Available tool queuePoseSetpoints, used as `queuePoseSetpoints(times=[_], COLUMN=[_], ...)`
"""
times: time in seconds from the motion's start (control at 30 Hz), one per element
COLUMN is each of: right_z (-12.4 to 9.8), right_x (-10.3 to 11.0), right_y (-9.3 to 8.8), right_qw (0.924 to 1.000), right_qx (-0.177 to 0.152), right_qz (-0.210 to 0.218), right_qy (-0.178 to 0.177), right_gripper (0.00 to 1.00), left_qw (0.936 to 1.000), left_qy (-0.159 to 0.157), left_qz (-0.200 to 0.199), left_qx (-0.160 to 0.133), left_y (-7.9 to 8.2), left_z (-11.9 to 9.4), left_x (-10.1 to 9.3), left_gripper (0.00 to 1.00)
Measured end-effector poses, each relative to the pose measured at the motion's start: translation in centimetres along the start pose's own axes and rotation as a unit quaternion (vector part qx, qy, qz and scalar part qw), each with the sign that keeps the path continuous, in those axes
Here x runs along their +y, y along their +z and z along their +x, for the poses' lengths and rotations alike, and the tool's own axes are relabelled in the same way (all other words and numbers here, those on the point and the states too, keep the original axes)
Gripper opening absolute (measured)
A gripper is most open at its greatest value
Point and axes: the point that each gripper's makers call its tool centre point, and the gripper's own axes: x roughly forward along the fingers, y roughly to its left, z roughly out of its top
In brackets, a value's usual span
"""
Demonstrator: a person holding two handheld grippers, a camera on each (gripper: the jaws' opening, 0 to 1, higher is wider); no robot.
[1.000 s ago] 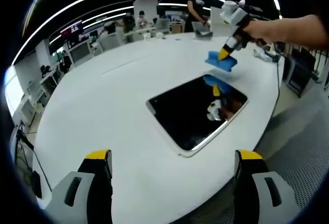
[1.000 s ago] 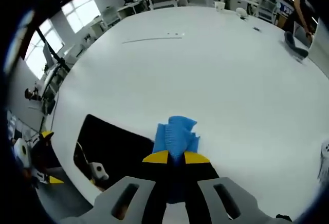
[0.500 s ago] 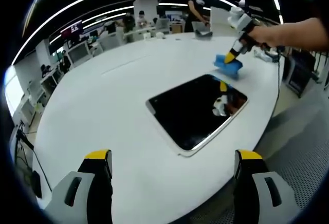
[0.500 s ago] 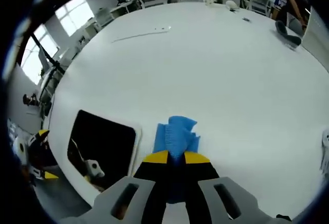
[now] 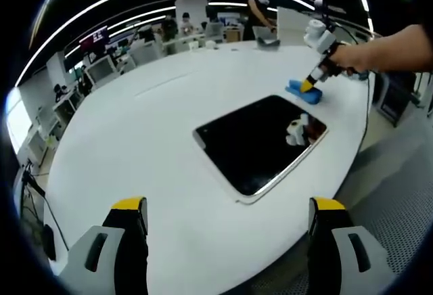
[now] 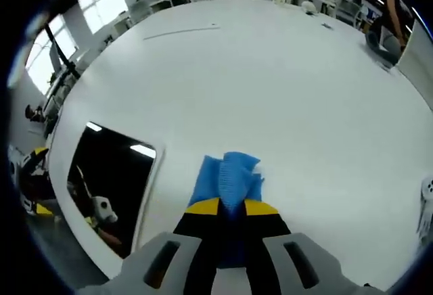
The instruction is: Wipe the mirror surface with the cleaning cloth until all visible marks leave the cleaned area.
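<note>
The right gripper (image 6: 227,207) is clamped on a crumpled blue cleaning cloth (image 6: 226,178), whose free end sticks out past the yellow-tipped jaws and appears to rest on the white table (image 6: 284,85). The dark rectangular mirror with rounded corners and a pale rim (image 6: 111,180) lies flat to the left of that gripper in the right gripper view, close beside the cloth but apart from it; a strip of bare tabletop separates them. From the left gripper view the same cloth (image 5: 304,92) sits just off the mirror's (image 5: 260,143) far corner, with the right gripper (image 5: 312,85) angled down onto it from a person's hand (image 5: 352,55). The mirror's long axis runs diagonally away from the left gripper (image 5: 229,208), toward the cloth.

The left gripper's jaws stand wide apart, holding nothing, hovering at the near table edge; the right gripper is plainly nearer the cloth end of the glass. Judgement: the next stroke needs a sideways carry back onto the glass.

The mirror reflects ceiling and the gripper; marks cannot be made out. The room is an open office with desks, monitors, strip lights and people at the far side.
</note>
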Motion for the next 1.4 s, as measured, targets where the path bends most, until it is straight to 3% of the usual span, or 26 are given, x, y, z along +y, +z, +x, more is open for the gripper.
queuePoseSetpoints(times=[0.17, 0.33, 0.37, 0.47, 0.6, 0.7, 0.8, 0.83, 1.0, 1.03, 1.23, 1.4], right_z=[-0.1, -0.6, -1.2, -2.3, -4.0, -5.8, -7.5, -8.2, -10.0, -10.4, -11.1, -11.3], right_x=[0.6, 1.8, 2.3, 2.1, 1.8, 2.4, 2.9, 3.6, 4.6, 5.1, 6.0, 5.2], right_y=[0.0, 0.2, 0.9, 1.8, 3.7, 3.7, 3.8, 3.9, 1.4, 0.9, -2.6, -5.1], right_qw=[0.9999, 0.9988, 0.9969, 0.9954, 0.9887, 0.9856, 0.9790, 0.9734, 0.9724, 0.9689, 0.9676, 0.9676], right_qx=[-0.007, -0.032, -0.052, -0.072, -0.129, -0.151, -0.187, -0.209, -0.217, -0.228, -0.229, -0.242], right_qz=[-0.014, -0.026, -0.039, -0.049, -0.066, -0.062, -0.067, -0.075, -0.068, -0.075, -0.089, -0.059], right_qy=[0.001, 0.028, 0.043, 0.040, 0.037, 0.043, 0.045, 0.054, 0.053, 0.060, 0.059, 0.040], right_gripper=[0.13, 0.39, 0.41, 0.50, 0.68, 0.79, 0.84, 0.86, 0.93, 0.94, 1.00, 1.00], left_qw=[1.0000, 0.9999, 0.9998, 0.9993, 0.9992, 0.9989, 0.9987, 0.9987, 0.9983, 0.9981, 0.9971, 0.9970], left_qy=[0.006, 0.015, 0.017, 0.019, 0.012, 0.001, -0.011, -0.012, -0.020, -0.021, -0.021, -0.023], left_qz=[0.002, 0.000, -0.005, -0.020, -0.021, -0.026, -0.021, -0.022, -0.026, -0.027, -0.035, -0.036], left_qx=[0.000, -0.008, -0.012, -0.023, -0.031, -0.039, -0.045, -0.045, -0.048, -0.051, -0.063, -0.064], left_y=[-0.2, 0.0, 0.2, 0.5, 0.8, 1.2, 1.5, 1.5, 1.7, 1.8, 2.1, 2.2], left_z=[-0.1, -0.2, -0.3, -0.5, -0.6, -0.8, -0.8, -0.8, -0.9, -0.9, -1.3, -1.3], left_x=[0.3, 1.0, 1.2, 1.4, 1.0, 0.3, -0.3, -0.2, -0.6, -0.7, -0.6, -0.7], left_gripper=[0.99, 1.00, 1.00, 1.00, 1.00, 1.00, 1.00, 1.00, 1.00, 1.00, 1.00, 1.00])
